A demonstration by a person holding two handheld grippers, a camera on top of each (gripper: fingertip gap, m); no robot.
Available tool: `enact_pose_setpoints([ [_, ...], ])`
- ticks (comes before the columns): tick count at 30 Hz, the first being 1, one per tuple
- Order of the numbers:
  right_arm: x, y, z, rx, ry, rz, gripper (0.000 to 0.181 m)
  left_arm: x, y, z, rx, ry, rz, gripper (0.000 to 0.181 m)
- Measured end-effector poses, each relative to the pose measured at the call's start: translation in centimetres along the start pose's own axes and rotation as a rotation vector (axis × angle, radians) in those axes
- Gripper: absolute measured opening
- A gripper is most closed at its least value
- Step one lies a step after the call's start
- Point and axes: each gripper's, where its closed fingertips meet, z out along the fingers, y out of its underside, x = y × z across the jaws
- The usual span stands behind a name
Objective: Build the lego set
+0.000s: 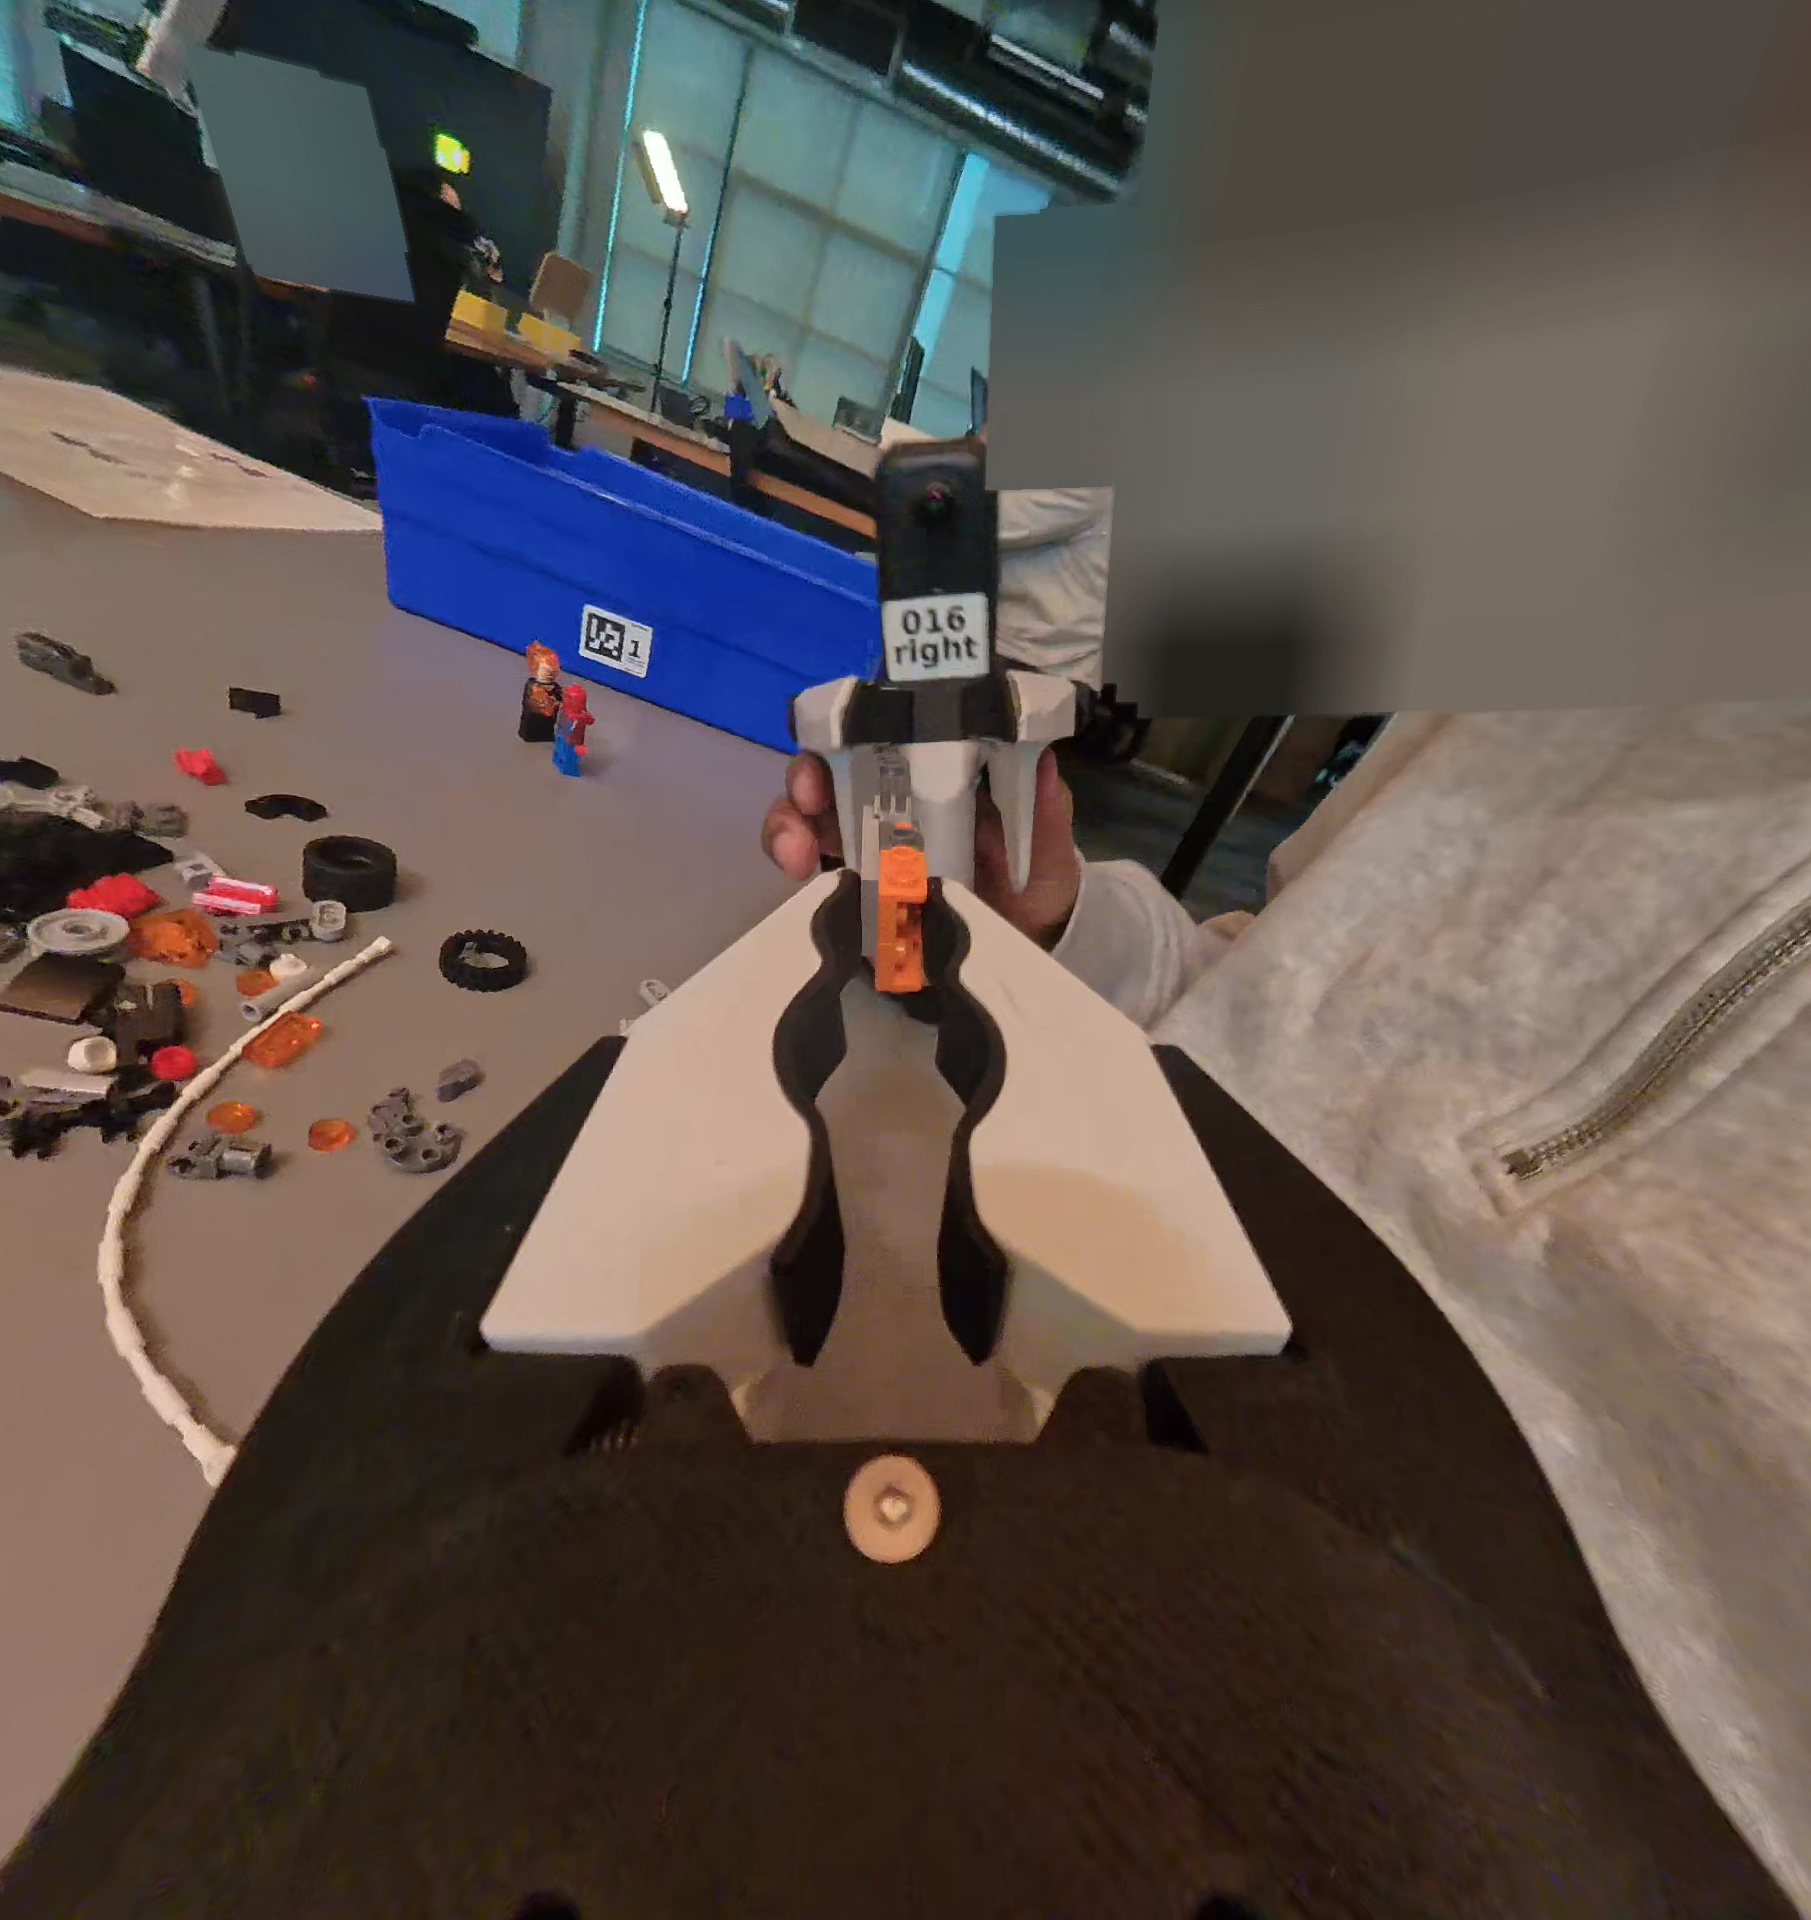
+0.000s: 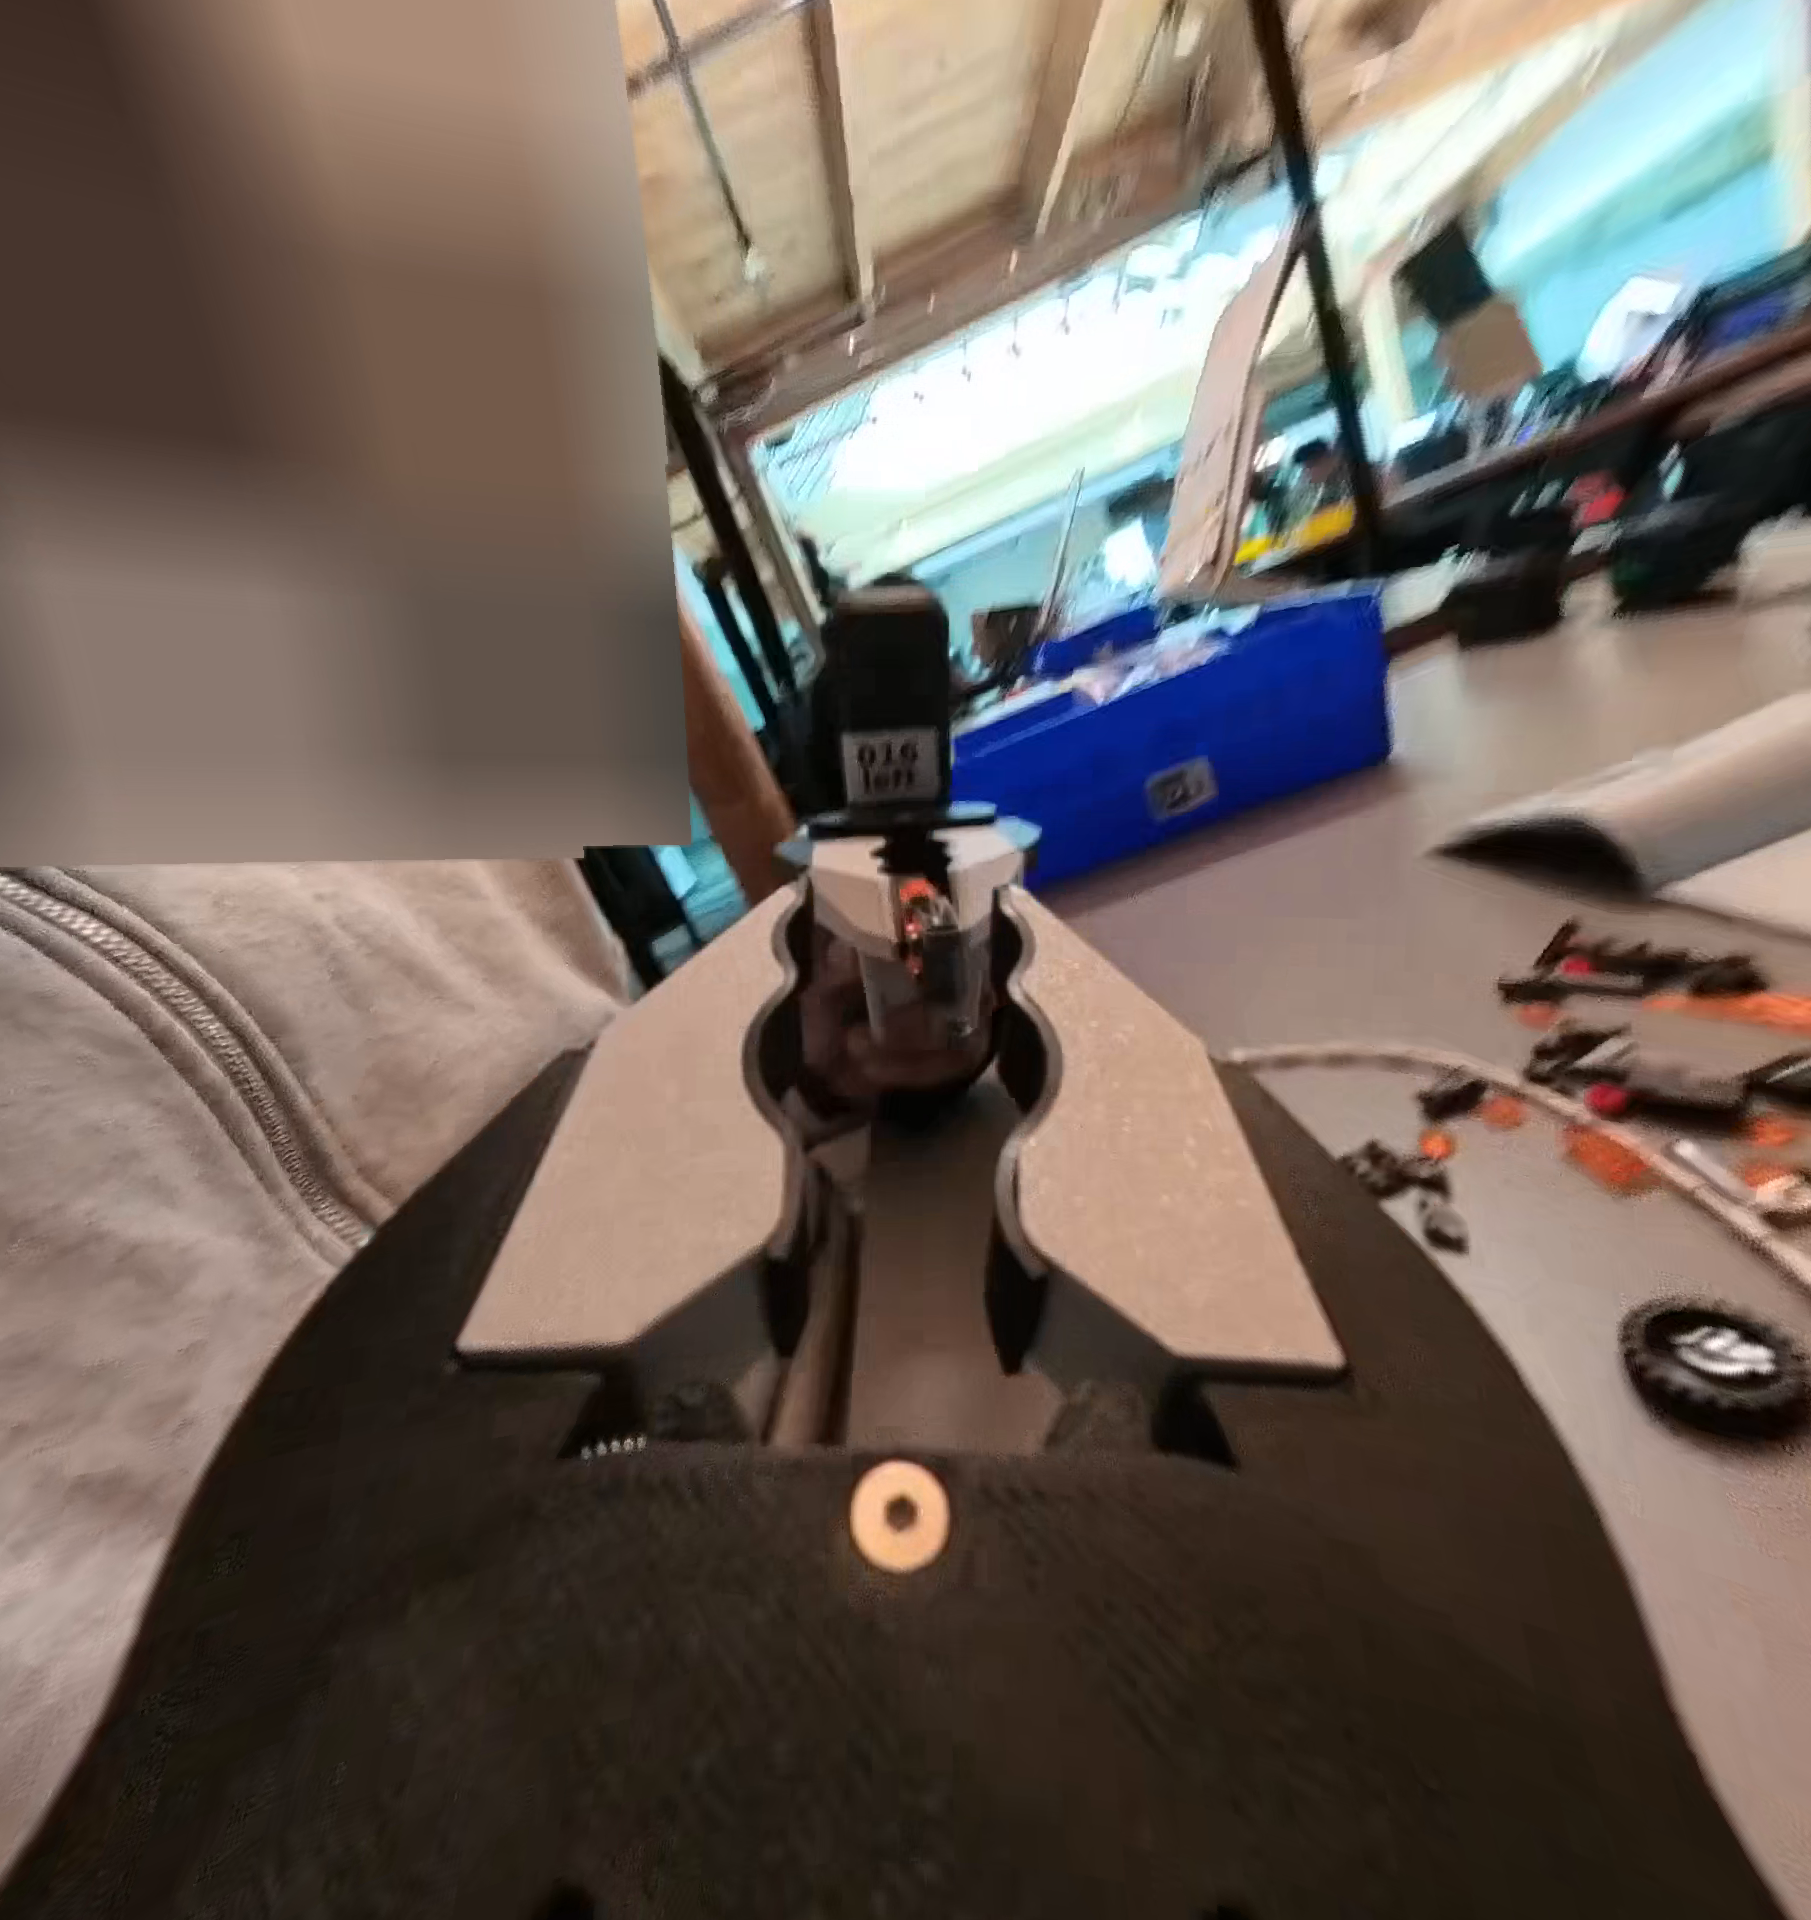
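In the left wrist view my left gripper (image 1: 899,894) is shut on a small orange lego piece (image 1: 901,935) with a grey part at its far end, held in the air above the table. My right gripper (image 1: 937,857), held by a hand (image 1: 797,821), faces it tip to tip. In the right wrist view my right gripper (image 2: 901,920) has its jaws apart, one on each side of the left gripper's tips (image 2: 916,904) and the small piece (image 2: 927,940). That view is blurred.
Loose lego pieces (image 1: 101,935), two black tyres (image 1: 350,873), a white flexible hose (image 1: 153,1195) and two minifigures (image 1: 558,707) lie on the grey table (image 1: 465,727). A blue bin (image 1: 620,561) stands behind. The person's grey zip sweater (image 1: 1503,1143) is close by. A wheel (image 2: 1716,1371) lies at the right. Less than 4 cm separates the two grippers' tips. Both grippers' tips are roughly 15 cm from the wheel (image 2: 1716,1371).
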Motion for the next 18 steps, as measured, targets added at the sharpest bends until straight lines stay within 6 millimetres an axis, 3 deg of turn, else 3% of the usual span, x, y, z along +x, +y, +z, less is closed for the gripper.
enact_pose_setpoints([
  [3,0.1,0.8,0.4,-0.065,-0.004,0.026,0.029,0.2,0.2,0.1,-0.017,-0.003,0.025,0.009],
  [14,0.5,2.9,0.6,-0.243,0.102,-0.159,0.033,0.6,0.6,0.5,-0.042,0.023,0.025,0.009],
  [18,0.2,3.2,1.0,-0.254,0.095,-0.186,0.022,0.9,0.9,0.7,-0.057,0.041,0.024,0.009],
])
